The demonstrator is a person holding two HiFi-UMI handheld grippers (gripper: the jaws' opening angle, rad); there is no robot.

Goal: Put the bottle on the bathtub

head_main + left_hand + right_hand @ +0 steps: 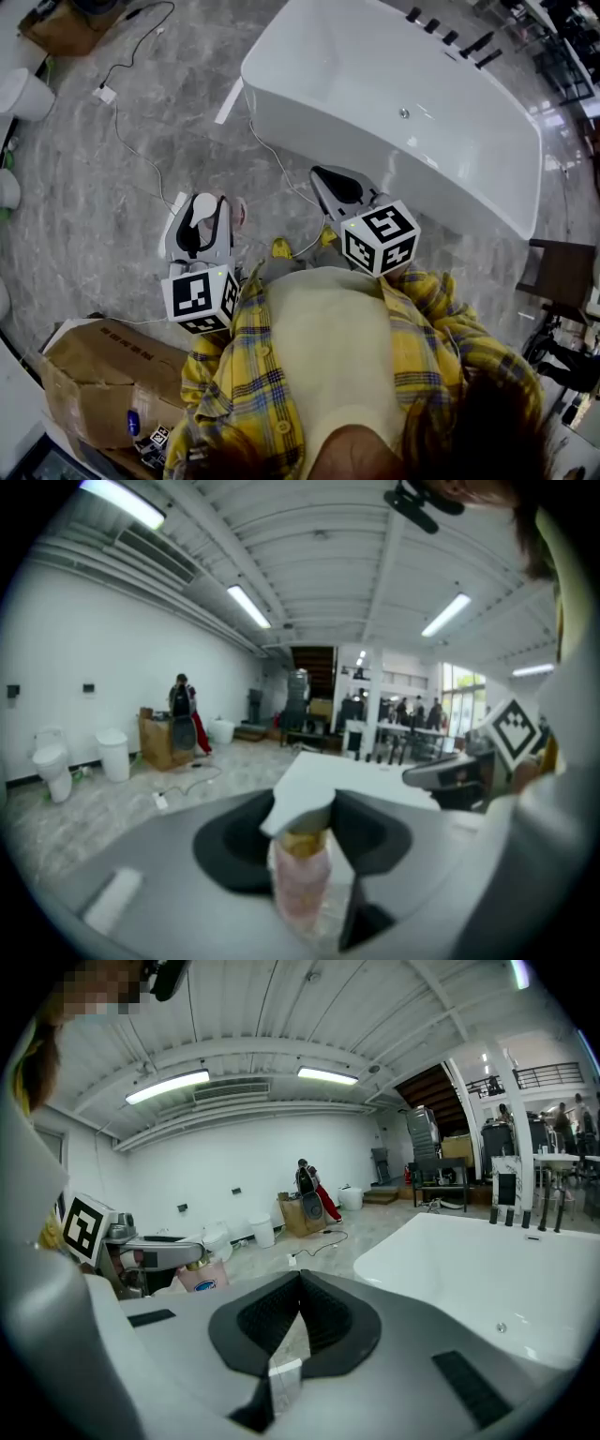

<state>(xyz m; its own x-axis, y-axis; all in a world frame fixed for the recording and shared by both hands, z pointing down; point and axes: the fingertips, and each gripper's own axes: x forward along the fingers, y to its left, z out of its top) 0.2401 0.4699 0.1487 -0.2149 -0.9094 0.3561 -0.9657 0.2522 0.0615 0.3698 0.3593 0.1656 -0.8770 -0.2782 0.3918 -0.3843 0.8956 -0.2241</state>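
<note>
A pink bottle [302, 883] with a gold neck stands between the jaws of my left gripper [305, 832], which is shut on it. From the head view the bottle [240, 212] shows as a pink patch beside that gripper [208, 211], held above the marble floor, short of the tub. The white bathtub [394, 103] lies ahead to the right; its near rim [487, 1279] fills the right gripper view. My right gripper [323, 176] points at the tub's near wall, its jaws [300, 1279] closed with nothing in them. The right gripper view also catches the bottle [202, 1277] at left.
Black faucet pieces [455, 37] line the tub's far rim. Cables [127, 131] and a white adapter [105, 94] trail across the floor. A cardboard box [103, 375] sits near left, a dark chair [562, 272] at right. Toilets [52, 761] and a distant person [183, 714] are far off.
</note>
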